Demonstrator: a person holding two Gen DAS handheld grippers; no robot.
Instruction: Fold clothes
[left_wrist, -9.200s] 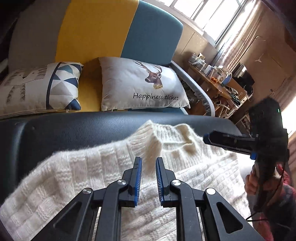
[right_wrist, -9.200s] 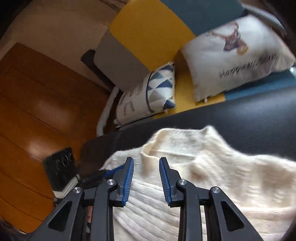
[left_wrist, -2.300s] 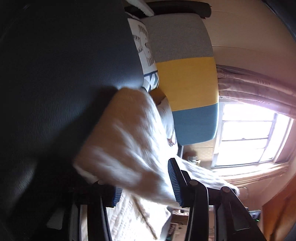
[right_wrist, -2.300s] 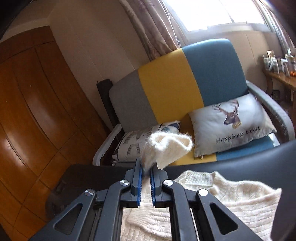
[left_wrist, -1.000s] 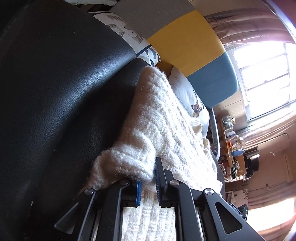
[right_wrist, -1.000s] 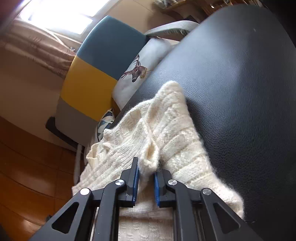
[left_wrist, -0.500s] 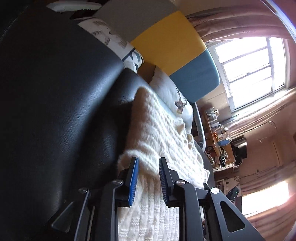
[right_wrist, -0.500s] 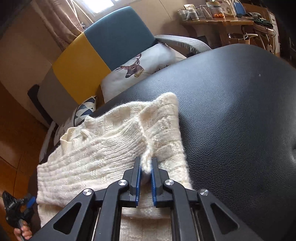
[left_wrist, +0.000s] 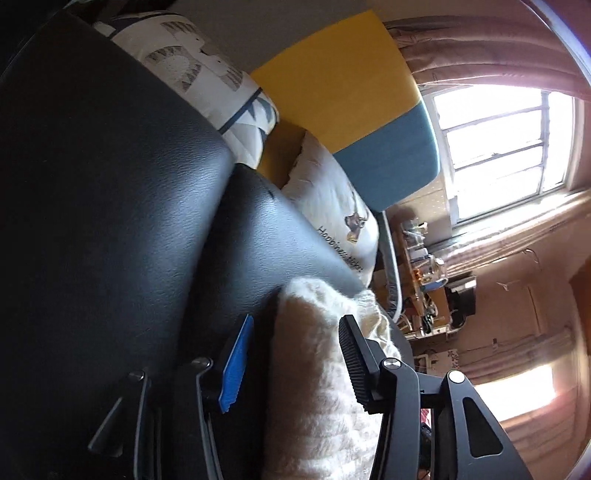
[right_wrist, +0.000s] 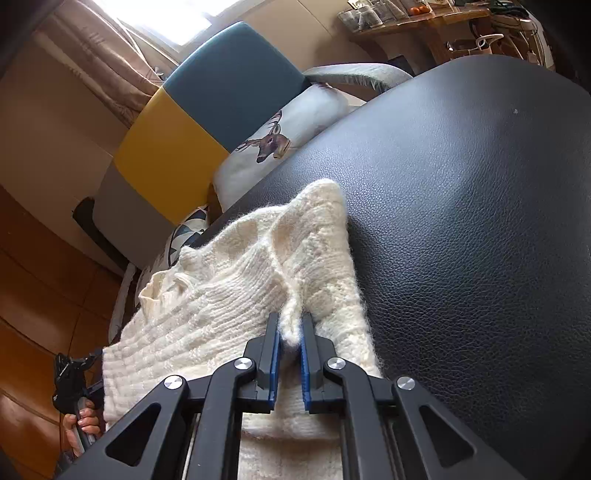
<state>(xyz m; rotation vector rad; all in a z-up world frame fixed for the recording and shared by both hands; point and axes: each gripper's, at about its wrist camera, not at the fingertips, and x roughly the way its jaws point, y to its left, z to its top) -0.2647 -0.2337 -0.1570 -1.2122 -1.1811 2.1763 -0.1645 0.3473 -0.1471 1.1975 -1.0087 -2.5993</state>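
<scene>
A cream knitted sweater (right_wrist: 229, 295) lies folded on the black leather surface (right_wrist: 461, 221). My right gripper (right_wrist: 290, 325) is shut on a raised fold near the sweater's right edge. In the left wrist view the sweater (left_wrist: 314, 387) runs up between the fingers of my left gripper (left_wrist: 295, 325). Its jaws are opening, and the blue pad (left_wrist: 236, 362) stands apart from the knit. The sweater's far corner ends just beyond the left fingertips.
Behind the black surface stands a sofa with a grey, yellow and blue back (right_wrist: 192, 122). On it lie a deer cushion (right_wrist: 280, 136) and a patterned cushion (left_wrist: 207, 85). A cluttered wooden side table (right_wrist: 424, 18) is at the far right. A hand (right_wrist: 83, 421) shows at the lower left.
My left gripper has opened and let go of the sweater's folded edge, then slid along the garment toward its far corner. The right gripper stays shut on its fold.
</scene>
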